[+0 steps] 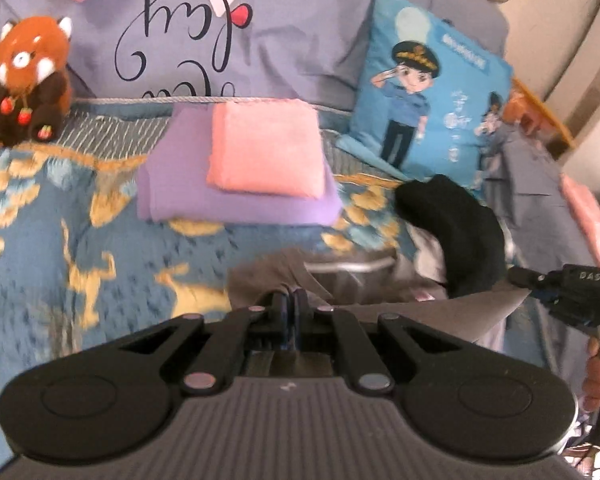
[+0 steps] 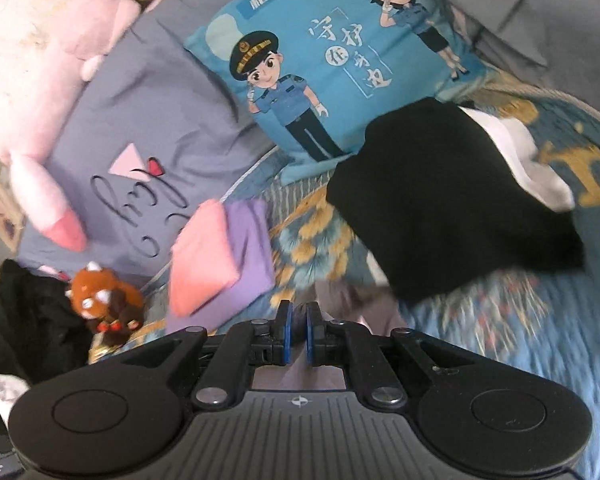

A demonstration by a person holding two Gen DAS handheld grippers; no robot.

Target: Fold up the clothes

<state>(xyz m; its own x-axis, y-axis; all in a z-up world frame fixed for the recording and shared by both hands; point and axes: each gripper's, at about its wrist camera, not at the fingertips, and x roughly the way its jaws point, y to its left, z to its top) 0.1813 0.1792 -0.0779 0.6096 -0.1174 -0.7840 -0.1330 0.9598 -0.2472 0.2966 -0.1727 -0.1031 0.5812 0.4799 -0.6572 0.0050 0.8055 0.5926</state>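
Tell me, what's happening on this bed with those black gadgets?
A person is folding laundry with hand-held tongs, one in each hand. The left tongs and right tongs are both shut on a thin grey garment, held between them over the blue patterned bedspread. A folded pink towel already sits on a folded purple cloth. A crumpled black garment waits nearby.
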